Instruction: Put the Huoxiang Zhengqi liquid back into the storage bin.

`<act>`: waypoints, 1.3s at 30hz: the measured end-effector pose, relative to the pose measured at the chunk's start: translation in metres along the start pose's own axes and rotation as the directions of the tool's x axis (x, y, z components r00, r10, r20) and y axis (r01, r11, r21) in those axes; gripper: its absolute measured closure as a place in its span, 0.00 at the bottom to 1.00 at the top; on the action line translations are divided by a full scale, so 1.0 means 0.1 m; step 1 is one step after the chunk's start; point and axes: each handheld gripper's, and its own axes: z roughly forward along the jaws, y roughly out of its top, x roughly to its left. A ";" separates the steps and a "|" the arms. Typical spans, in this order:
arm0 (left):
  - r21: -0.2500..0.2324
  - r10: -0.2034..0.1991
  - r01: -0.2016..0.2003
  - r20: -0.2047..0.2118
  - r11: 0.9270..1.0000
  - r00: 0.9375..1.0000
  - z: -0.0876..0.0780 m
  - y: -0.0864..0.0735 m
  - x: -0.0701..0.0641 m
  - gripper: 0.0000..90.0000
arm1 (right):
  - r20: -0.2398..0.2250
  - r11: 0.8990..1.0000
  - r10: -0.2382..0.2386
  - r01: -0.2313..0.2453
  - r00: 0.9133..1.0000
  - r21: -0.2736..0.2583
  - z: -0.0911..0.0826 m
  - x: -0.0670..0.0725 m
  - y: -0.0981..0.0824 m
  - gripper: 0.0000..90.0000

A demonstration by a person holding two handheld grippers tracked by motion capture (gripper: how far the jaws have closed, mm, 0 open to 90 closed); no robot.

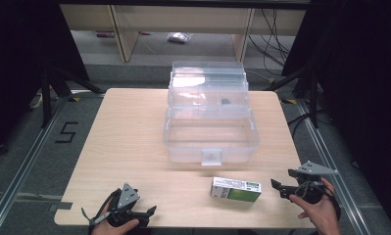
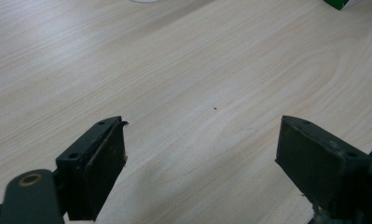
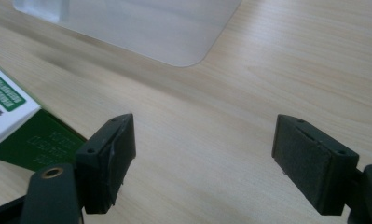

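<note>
A green and white carton point(image 1: 236, 190) lies flat near the table's front edge, right of centre. Behind it stands a clear plastic box point(image 1: 210, 133) with its tiered lid swung back. My right gripper point(image 1: 279, 186) sits just right of the carton, held in a hand, jaws wide apart with only bare wood between them; the carton's end point(image 3: 16, 126) lies beside its left jaw. My left gripper point(image 1: 149, 212) rests at the front left, open over bare tabletop point(image 2: 193, 93). A corner of the carton point(image 2: 342, 3) peeks in at that view's top right.
The table point(image 1: 119, 147) is light wood with rounded corners. The clear box's rounded corner point(image 3: 183, 46) lies ahead of the right gripper. Dark stands and cables flank the table on the floor. A small dark item point(image 1: 226, 102) sits in the box's upper tier.
</note>
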 end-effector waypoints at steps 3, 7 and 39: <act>0.000 -0.004 0.004 -0.001 1.000 1.000 0.00 0.00 0.00 0.17 | -0.013 1.000 -0.010 0.010 1.000 -0.012 -0.04 0.01 0.03 0.25; -0.034 -0.040 0.040 0.005 0.999 0.999 0.02 0.00 -0.03 0.17 | -0.043 0.998 -0.052 0.050 0.998 -0.036 -0.19 0.09 0.12 0.25; -0.004 -0.004 0.004 0.013 1.000 1.000 0.00 0.00 -0.01 0.17 | -0.240 0.890 -0.399 0.437 0.885 0.130 0.24 0.94 0.67 0.24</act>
